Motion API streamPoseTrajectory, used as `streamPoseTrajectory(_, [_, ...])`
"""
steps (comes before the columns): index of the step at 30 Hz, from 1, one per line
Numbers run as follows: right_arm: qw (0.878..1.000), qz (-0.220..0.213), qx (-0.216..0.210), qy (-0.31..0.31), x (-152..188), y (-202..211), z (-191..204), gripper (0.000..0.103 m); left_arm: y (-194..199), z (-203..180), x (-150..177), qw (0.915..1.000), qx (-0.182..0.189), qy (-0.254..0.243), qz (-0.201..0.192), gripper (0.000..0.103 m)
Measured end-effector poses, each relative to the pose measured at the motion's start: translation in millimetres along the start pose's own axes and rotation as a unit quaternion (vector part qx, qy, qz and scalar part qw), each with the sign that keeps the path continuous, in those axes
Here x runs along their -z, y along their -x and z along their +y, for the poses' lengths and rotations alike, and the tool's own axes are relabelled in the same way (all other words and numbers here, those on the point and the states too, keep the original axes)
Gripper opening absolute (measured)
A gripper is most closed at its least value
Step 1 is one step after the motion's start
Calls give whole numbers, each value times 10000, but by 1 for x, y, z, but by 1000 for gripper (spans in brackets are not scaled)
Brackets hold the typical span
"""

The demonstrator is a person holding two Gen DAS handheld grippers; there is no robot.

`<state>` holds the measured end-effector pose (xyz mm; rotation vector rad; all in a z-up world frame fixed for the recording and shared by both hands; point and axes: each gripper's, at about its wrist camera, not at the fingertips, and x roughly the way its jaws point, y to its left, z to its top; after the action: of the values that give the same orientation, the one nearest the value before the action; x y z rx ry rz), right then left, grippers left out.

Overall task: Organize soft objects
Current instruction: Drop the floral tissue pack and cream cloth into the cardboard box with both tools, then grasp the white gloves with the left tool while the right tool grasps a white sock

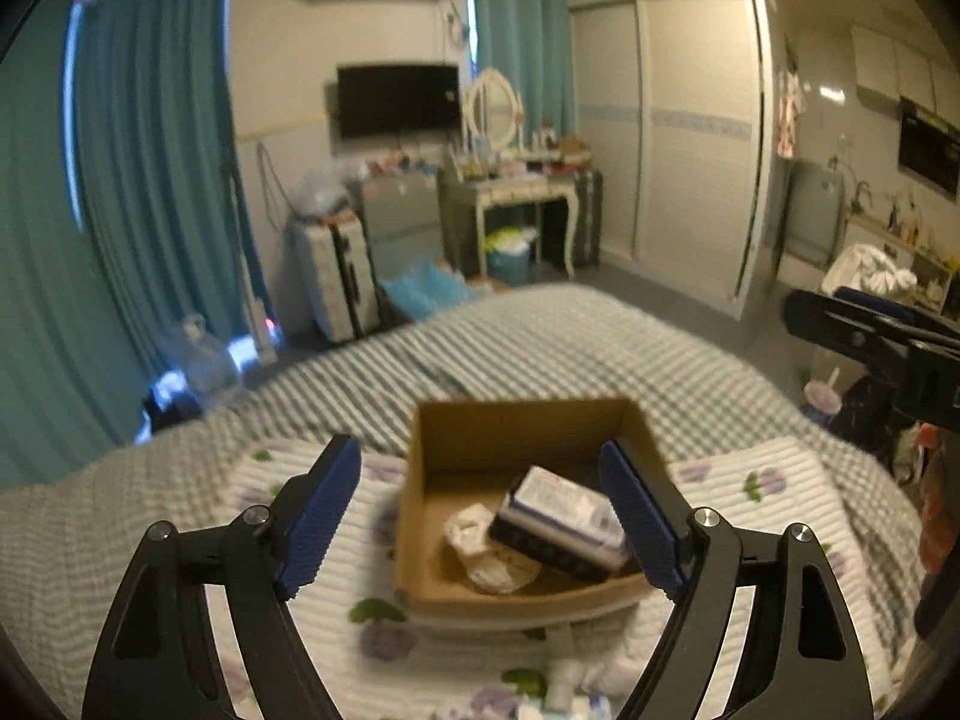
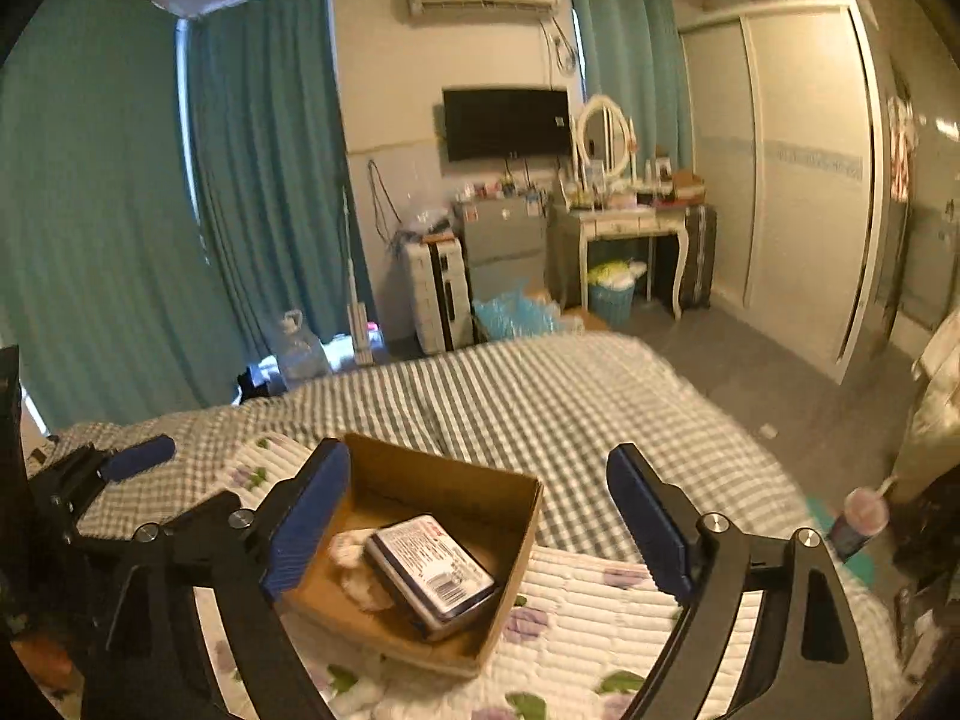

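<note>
My left gripper (image 1: 480, 516) hangs with its black arms spread and its ribbed blue pads (image 1: 321, 516) wide apart, nothing between them, poised over the open brown cardboard box (image 1: 462, 438) that sits on the white quilted blanket printed with purple flowers and green leaves (image 1: 768, 480). My right gripper (image 2: 480, 522) is likewise spread wide and empty-handed, its left blue pad (image 2: 306, 519) crossing in front of the box's (image 2: 510, 534) near left wall in its own view, its right pad out over the bedding. Inside the box a flat dark-edged packet of tissues with a white and blue printed label (image 1: 567, 519) lies tilted, leaning partly on a crumpled white soft bundle (image 1: 480, 546) pressed toward the box's left side; from the right wrist the packet (image 2: 429, 576) shows a barcode on its label and the white bundle (image 2: 354, 564) peeks out beside it. More small white and blue things lie on the blanket just below the box at the bottom edge of the left view, too blurred to name. The blanket lies over a grey and white checked bedspread (image 2: 540, 402) that runs to the foot of the bed. Beyond it stand teal curtains (image 2: 120, 210), a black wall-mounted television (image 2: 506, 123), a white dressing table with an oval mirror (image 2: 624, 222) and a white sliding-door wardrobe (image 2: 798, 180).
</note>
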<state>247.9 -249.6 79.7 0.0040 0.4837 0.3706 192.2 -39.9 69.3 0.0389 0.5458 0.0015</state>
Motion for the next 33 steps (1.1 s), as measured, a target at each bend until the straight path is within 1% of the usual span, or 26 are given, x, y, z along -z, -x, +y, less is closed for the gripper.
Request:
streamPoseTrajectory(1, [10000,-53,22,65,-4,21,4,95,18,2,-3,9999,-16,20,-102,83])
streamPoseTrajectory(3, [9997,-159,57,181,-9,55,12,102,54,4,-5,9996,-30,51,-282,90])
streamPoseTrajectory(4, [9994,-203,83,249,-8,75,18,103,72,6,-5,9992,-68,100,-372,94])
streamPoseTrajectory(6, [9992,-237,60,325,-5,97,26,103,99,12,1,9985,-154,169,-503,95])
streamPoseTrajectory(9, [9987,-70,-28,503,12,115,42,103,124,18,15,9978,-359,200,-520,95])
streamPoseTrajectory(11, [9981,99,-50,611,36,119,51,103,131,20,31,9979,-406,157,-482,95])
streamPoseTrajectory(13, [9974,292,-42,655,61,113,56,103,133,19,48,9979,-495,41,-415,95])
streamPoseTrajectory(15, [9965,513,-72,652,90,105,60,103,127,20,70,9981,-516,-61,-326,95])
streamPoseTrajectory(18, [9945,830,-81,638,130,86,65,103,110,23,97,9993,-350,32,-158,95])
streamPoseTrajectory(21, [9929,1010,-35,634,164,63,69,103,83,22,128,9992,-317,172,147,95])
streamPoseTrajectory(22, [9921,1092,-63,616,174,55,70,103,70,23,138,9988,-328,209,287,95])
streamPoseTrajectory(23, [9906,1230,-58,590,186,45,70,103,64,22,145,9985,-329,212,379,95])
streamPoseTrajectory(25, [9886,1402,-24,552,199,28,70,103,41,23,159,9970,-279,277,668,94])
streamPoseTrajectory(27, [9855,1624,0,497,217,8,69,102,27,25,178,9953,-175,401,870,93])
streamPoseTrajectory(28, [9841,1712,-8,470,224,1,69,101,20,25,186,9944,-116,454,948,93])
streamPoseTrajectory(30, [9808,1906,-17,422,237,-16,68,92,4,23,200,9925,-72,395,1155,93])
streamPoseTrajectory(32, [9777,2069,-54,361,249,-29,67,89,-6,21,213,9911,-26,350,1284,93])
streamPoseTrajectory(33, [9768,2115,-83,332,253,-34,66,85,-11,20,218,9901,34,380,1354,93])
